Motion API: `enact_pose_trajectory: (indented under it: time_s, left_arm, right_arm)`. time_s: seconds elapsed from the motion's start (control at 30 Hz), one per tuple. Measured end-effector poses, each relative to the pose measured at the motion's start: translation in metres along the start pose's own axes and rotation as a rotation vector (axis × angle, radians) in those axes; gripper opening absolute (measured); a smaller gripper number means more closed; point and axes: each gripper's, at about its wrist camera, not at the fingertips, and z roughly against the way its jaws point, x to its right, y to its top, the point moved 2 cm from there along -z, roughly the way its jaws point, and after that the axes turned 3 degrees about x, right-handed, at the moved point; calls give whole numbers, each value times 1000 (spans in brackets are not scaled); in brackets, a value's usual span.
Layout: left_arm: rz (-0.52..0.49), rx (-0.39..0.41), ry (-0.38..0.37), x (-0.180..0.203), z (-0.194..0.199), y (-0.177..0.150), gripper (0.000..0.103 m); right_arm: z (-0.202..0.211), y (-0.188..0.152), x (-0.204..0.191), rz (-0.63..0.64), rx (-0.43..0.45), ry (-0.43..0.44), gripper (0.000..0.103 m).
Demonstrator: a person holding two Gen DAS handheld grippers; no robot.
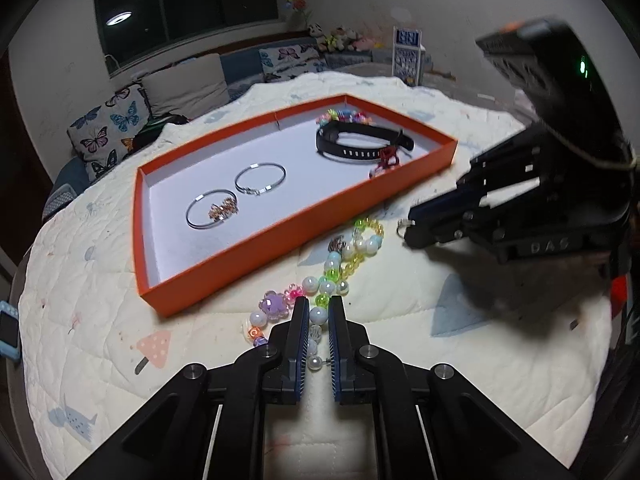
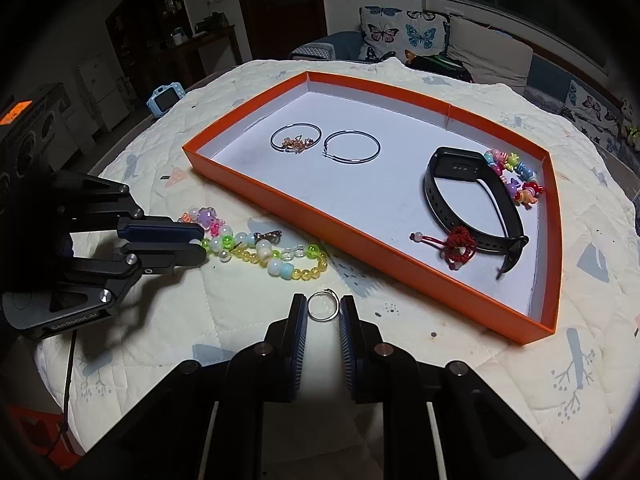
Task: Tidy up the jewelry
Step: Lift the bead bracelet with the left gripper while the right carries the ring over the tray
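Observation:
An orange tray (image 1: pixel 256 248) (image 2: pixel 320 216) lies on a white quilted cover. In it are two silver hoops (image 2: pixel 352 147), a rose-gold piece (image 2: pixel 297 143), a black watch band (image 2: pixel 472 200), a colourful charm bracelet (image 2: pixel 516 176) and a red knotted cord (image 2: pixel 460 242). In front of the tray lies a string of pastel beads (image 1: pixel 348 256) (image 2: pixel 264 256). My left gripper (image 1: pixel 319 308) (image 2: pixel 202 244) is shut on its near end. My right gripper (image 2: pixel 323 306) (image 1: pixel 412 228) is shut on a thin silver ring (image 2: pixel 323 307) (image 1: pixel 401 226), low over the cover.
A small metal charm (image 2: pixel 269 236) rests against the bead string. A blue toy camera (image 2: pixel 165 98) sits at the cover's far left edge. Butterfly cushions (image 2: pixel 400 32) and a sofa stand behind the table. Bare quilt shows to the right of the tray.

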Motion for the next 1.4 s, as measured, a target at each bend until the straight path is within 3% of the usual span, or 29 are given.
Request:
enact_pose_trajectory:
  time_s: [0.67, 1.2, 1.4]
  left_arm:
    - [139, 195, 17, -14, 82, 51, 9]
    - [146, 307, 90, -38, 126, 140, 9]
    - [150, 307, 137, -55, 122, 160, 9]
  right_arm:
    - [37, 4, -5, -14, 69, -4, 19]
    - [60, 25, 9, -7, 131, -24, 19]
    - [59, 38, 17, -11, 146, -30, 19]
